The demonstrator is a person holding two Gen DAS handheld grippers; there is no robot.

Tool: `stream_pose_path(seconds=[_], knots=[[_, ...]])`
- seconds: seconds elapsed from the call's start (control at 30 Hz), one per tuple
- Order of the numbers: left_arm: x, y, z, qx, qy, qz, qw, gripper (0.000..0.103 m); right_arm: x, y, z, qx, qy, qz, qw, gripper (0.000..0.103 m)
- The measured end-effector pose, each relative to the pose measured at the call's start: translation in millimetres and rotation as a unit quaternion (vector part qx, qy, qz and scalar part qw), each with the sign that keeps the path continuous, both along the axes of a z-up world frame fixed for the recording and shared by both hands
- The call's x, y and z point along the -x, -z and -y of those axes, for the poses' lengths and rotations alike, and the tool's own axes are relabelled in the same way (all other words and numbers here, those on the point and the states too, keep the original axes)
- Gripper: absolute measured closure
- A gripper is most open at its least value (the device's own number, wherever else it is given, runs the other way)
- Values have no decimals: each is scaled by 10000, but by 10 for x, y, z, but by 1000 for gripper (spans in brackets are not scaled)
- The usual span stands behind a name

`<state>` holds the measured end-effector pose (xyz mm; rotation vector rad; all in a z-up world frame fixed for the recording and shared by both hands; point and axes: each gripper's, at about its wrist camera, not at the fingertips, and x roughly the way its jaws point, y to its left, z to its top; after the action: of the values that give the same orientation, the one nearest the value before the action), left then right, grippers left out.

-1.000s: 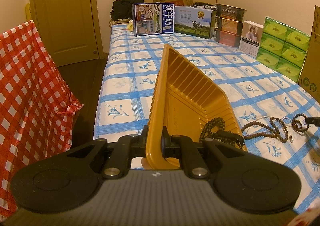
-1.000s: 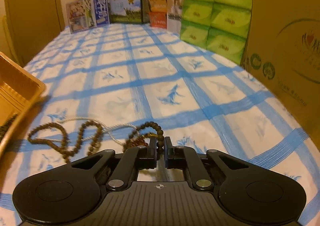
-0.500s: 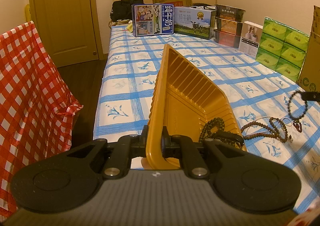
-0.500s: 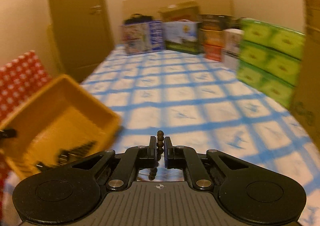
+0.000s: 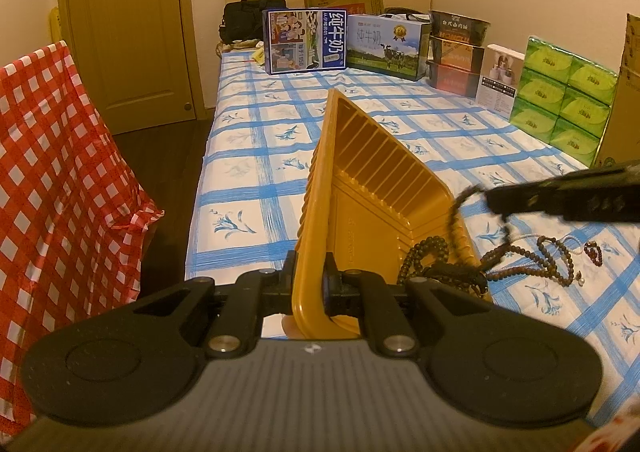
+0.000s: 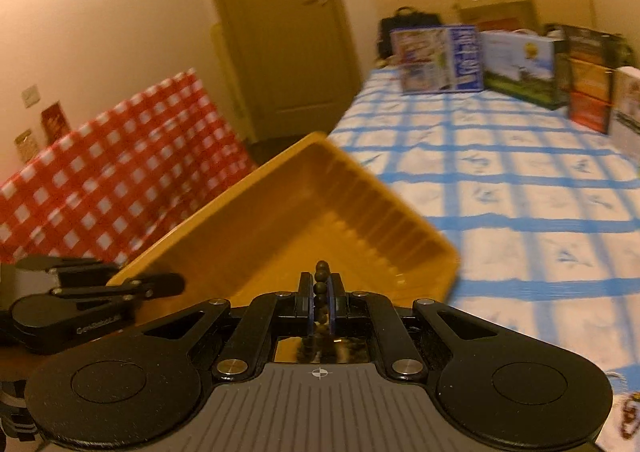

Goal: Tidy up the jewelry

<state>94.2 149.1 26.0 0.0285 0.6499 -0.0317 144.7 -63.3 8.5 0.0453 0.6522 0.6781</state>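
My left gripper is shut on the near rim of a yellow plastic tray, tilted on the bed. A dark bead strand lies in the tray's near right corner. My right gripper is shut on a dark bead bracelet and holds it over the tray. In the left wrist view the right gripper comes in from the right, the bracelet hanging at the tray's right rim. More bead strands lie on the sheet right of the tray.
The bed has a blue-checked sheet. Boxes line the far end and green tissue packs the right side. A red checked cloth hangs to the left. A door is behind.
My right gripper lifted a bead bracelet off the sheet and swung left to over the tray. The left gripper and tray stayed still.
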Motion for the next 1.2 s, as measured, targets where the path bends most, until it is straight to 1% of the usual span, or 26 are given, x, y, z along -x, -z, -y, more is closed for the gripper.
stream_pose_path(seconds=[0.13, 0.27, 0.33, 0.37, 0.4, 0.43, 0.47, 0.5, 0.6, 0.73, 0.83, 0.93, 1.0, 1.1, 1.2], knots=[[-9, -5, -9, 0, 0, 0, 10000, 94, -40, 138, -182, 115, -195, -138, 9996, 96], [-8, 9, 7, -6, 13, 7, 10000, 94, -41, 222, -243, 207, -327, -208, 9990, 96], [-6, 14, 8, -6, 11, 9, 10000, 94, -42, 241, -232, 138, -361, -244, 9990, 96], [-2, 14, 14, -5, 9, 6, 10000, 94, -44, 247, -201, 96, -332, -258, 9991, 92], [-1, 14, 15, -4, 8, 6, 10000, 94, -37, 244, -161, 56, -262, -243, 9993, 84], [-6, 12, 9, 4, 8, 6, 10000, 94, -35, 241, -97, 11, -162, -216, 9996, 76], [-1, 14, 16, -2, 6, 7, 10000, 94, -23, 228, -29, -33, -61, -194, 9998, 63], [-7, 14, 15, -1, 3, 6, 10000, 94, -11, 218, 44, -63, 49, -175, 9998, 59], [-1, 18, 19, -6, 9, 12, 10000, 94, 32, 238, 353, -2, 490, -148, 9987, 59], [-4, 21, 18, -16, 10, 17, 10000, 94, 131, 344, 824, 316, 1158, -39, 9928, 59], [0, 21, 20, -12, 6, 17, 10000, 94, 197, 507, 1248, 571, 1749, -128, 9828, 59], [-1, 17, 19, -25, 7, 13, 10000, 94, 235, 646, 1663, 765, 2333, -278, 9690, 59], [1, 18, 20, -30, 5, 10, 10000, 94, 241, 711, 1895, 886, 2646, -285, 9599, 59], [7, 15, 19, -43, 5, 5, 10000, 94, 228, 763, 2174, 898, 2949, -310, 9508, 59], [9, 13, 23, -56, 0, 2, 10000, 94, 170, 789, 2330, 921, 3091, -309, 9460, 59]])
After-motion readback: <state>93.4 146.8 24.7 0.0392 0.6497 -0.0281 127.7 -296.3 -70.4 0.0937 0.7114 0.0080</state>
